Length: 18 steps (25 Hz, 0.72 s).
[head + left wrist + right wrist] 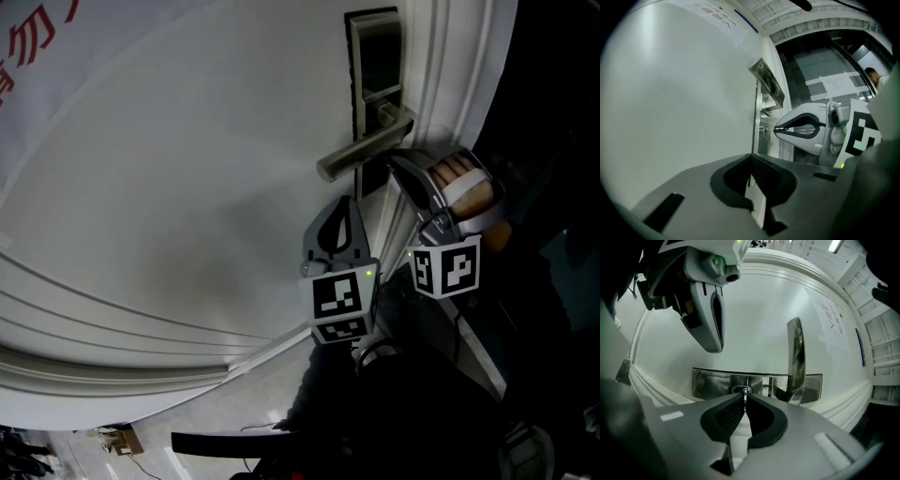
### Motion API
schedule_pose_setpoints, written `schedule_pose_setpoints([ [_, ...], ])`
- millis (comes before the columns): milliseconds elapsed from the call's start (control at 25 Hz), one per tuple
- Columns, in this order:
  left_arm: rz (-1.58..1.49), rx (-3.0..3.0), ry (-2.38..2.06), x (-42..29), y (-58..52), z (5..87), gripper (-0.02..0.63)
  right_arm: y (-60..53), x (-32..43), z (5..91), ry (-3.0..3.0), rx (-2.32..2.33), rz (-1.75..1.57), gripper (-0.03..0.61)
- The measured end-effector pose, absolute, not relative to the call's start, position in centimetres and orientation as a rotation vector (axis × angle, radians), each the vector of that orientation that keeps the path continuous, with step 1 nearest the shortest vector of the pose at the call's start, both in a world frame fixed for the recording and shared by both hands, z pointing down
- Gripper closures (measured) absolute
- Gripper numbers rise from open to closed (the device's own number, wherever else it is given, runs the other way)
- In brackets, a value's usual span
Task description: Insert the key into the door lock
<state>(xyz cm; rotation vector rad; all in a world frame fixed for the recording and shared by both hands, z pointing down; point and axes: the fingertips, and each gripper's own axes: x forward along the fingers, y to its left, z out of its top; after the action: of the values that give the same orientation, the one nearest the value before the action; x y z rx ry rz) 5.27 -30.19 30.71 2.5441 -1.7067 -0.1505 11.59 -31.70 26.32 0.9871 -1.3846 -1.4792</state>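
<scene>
A steel lock plate [375, 56] with a lever handle [366, 150] sits on the white door [187, 187]. My right gripper [745, 397] is shut on a small metal key [745, 392], pointed straight at the round keyhole [740, 389] in the plate. In the left gripper view the key [769, 129] sticks out of the right gripper [779, 129] and its tip reaches the keyhole [765, 130]. How deep it sits cannot be told. My left gripper [751, 161] is shut with nothing seen in it, held just below the handle, near the door face [345, 202].
The door frame [450, 75] runs right beside the lock. A hand [466, 187] holds the right gripper [392, 159] under the lever. The left gripper [712, 329] hangs close above the lock plate [712, 383] in the right gripper view. Red print [28, 37] marks the door's far side.
</scene>
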Motion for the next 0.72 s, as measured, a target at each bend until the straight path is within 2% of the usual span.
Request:
schedule_pose_setpoints([
  [720,-0.148,2.559,-1.697,5.61,-30.21,30.53,0.612,-31.73,11.64,26.33,-1.386,0.995,-1.484,0.566],
])
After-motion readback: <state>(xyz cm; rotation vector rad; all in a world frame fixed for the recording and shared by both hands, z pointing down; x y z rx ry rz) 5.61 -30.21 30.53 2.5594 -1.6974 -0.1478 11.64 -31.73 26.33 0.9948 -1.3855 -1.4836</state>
